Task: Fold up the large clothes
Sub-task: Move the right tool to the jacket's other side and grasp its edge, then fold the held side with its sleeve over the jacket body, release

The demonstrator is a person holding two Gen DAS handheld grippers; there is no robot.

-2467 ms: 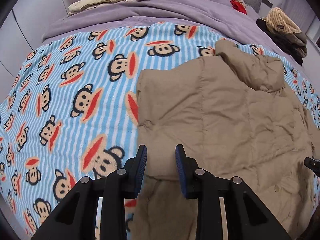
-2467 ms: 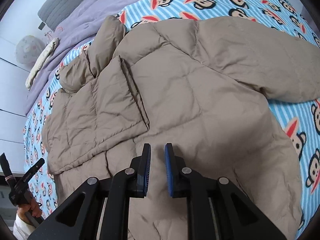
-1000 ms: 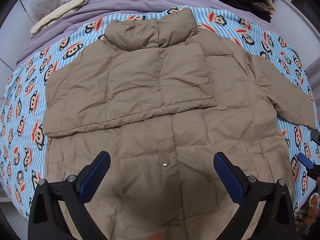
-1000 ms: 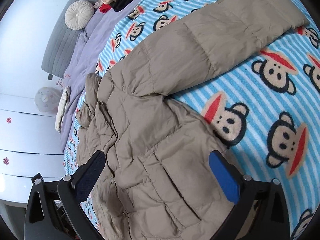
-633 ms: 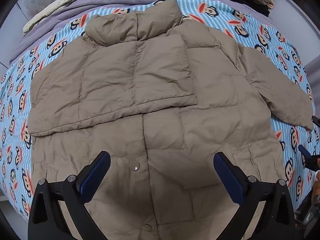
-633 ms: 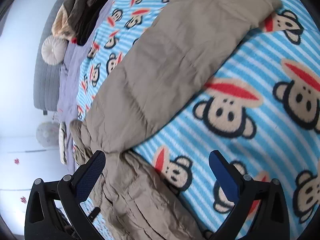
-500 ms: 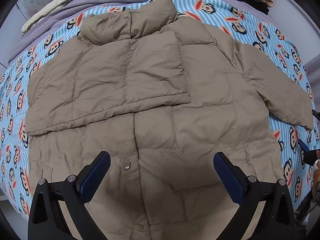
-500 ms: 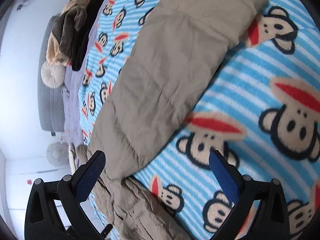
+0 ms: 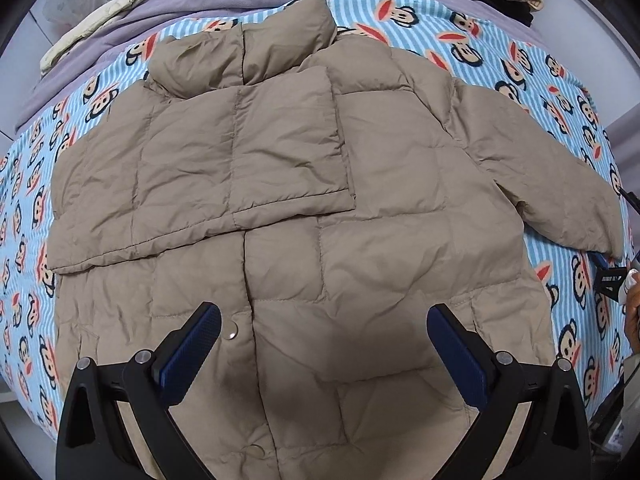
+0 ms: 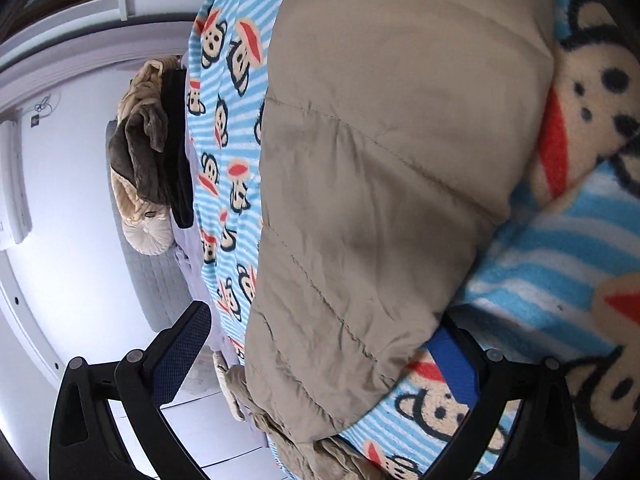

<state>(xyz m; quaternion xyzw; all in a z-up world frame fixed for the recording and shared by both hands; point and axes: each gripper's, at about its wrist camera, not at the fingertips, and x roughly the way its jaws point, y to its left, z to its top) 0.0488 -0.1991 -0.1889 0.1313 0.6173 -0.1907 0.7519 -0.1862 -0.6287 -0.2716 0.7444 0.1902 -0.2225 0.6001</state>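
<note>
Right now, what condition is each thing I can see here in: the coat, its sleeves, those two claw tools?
Jacket: spread flat on the monkey blanket, front snapped shut.
One sleeve: folded across the chest.
Other sleeve: stretched out sideways, unfolded.
Left gripper: wide open, above the hem.
Right gripper: wide open, straddling the outstretched sleeve.

Both grippers, nearly closed 2.5 s ago, now have their jaws spread wide; the left gripper (image 9: 324, 344), earlier low at the puffer jacket's (image 9: 304, 216) left edge, now hangs over its buttoned front, the whole garment in view; the right gripper (image 10: 324, 352), earlier above the jacket body, now straddles the outstretched sleeve (image 10: 384, 184) close above the monkey-print blanket (image 10: 560, 280).
</note>
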